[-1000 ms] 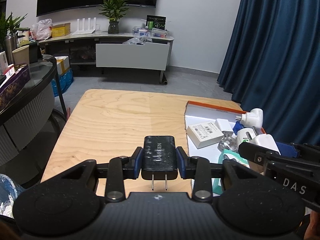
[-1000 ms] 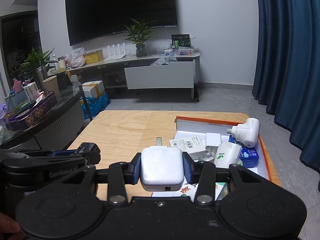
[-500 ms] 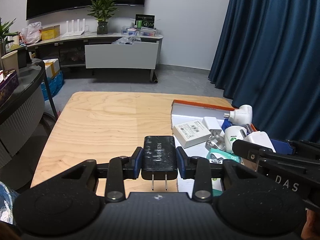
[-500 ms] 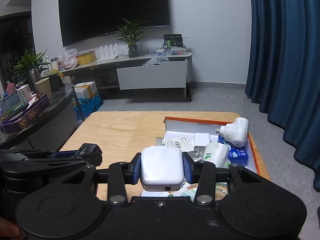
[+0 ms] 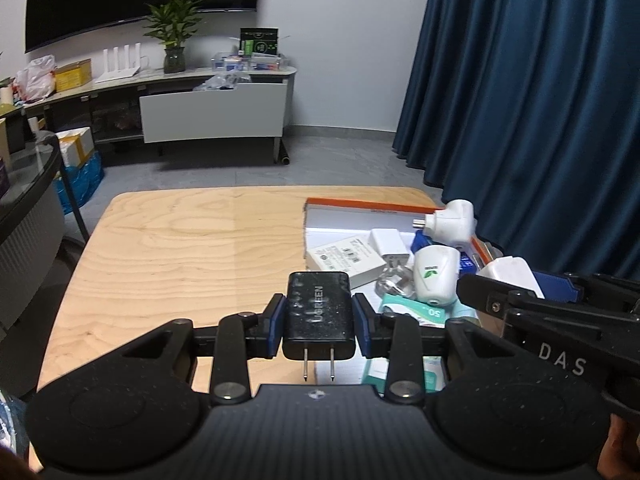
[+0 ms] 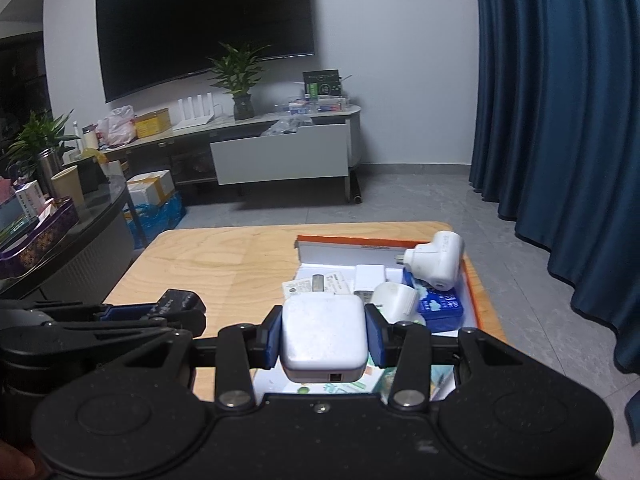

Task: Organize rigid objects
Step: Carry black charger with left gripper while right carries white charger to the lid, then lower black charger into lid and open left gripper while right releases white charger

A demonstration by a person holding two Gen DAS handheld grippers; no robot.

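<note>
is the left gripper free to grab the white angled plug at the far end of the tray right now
Probably not. The left gripper has its jaws shut on a black charger, so it would have to put that down first. The plug itself lies on top, uncovered.

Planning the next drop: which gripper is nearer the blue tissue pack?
Right. The right gripper hovers over the tray beside the blue tissue pack; the left gripper is at the tray's left edge.
</note>
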